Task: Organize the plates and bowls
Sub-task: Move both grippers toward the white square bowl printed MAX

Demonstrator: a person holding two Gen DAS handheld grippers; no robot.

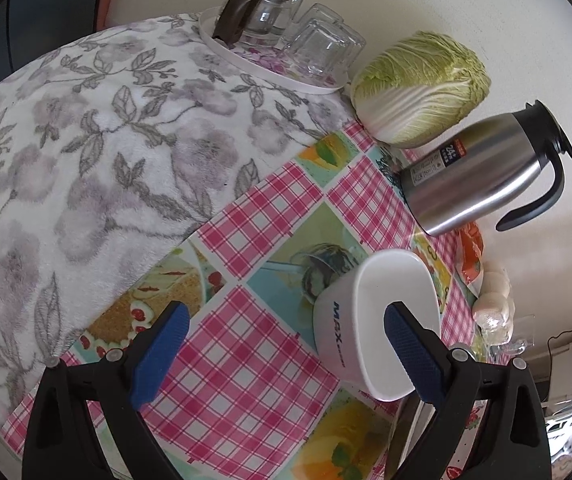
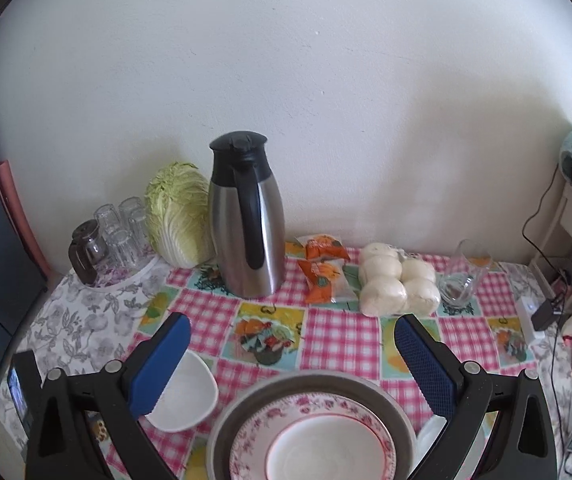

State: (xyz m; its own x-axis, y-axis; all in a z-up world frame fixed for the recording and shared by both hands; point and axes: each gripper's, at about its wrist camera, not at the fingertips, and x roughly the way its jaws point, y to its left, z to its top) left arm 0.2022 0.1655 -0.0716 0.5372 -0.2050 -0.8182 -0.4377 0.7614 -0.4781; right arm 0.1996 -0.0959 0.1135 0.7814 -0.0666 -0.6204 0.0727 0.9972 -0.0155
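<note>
A white bowl with blue "MAX" lettering (image 1: 374,320) stands on the checked tablecloth. My left gripper (image 1: 286,356) is open, its right finger over the bowl's mouth and its left finger well clear of it. The same bowl shows in the right wrist view (image 2: 184,396), partly behind the left finger. My right gripper (image 2: 292,364) is open and empty above a stack: a grey metal plate (image 2: 226,416) holding a floral-rimmed plate (image 2: 254,428) with a smaller white plate (image 2: 318,452) on top.
A steel thermos jug (image 2: 246,220), a napa cabbage (image 2: 178,212), orange snack packs (image 2: 322,268), bagged white buns (image 2: 394,284) and a glass cup (image 2: 462,276) stand along the wall. A tray of upturned glasses (image 1: 286,44) sits on the floral cloth (image 1: 86,160).
</note>
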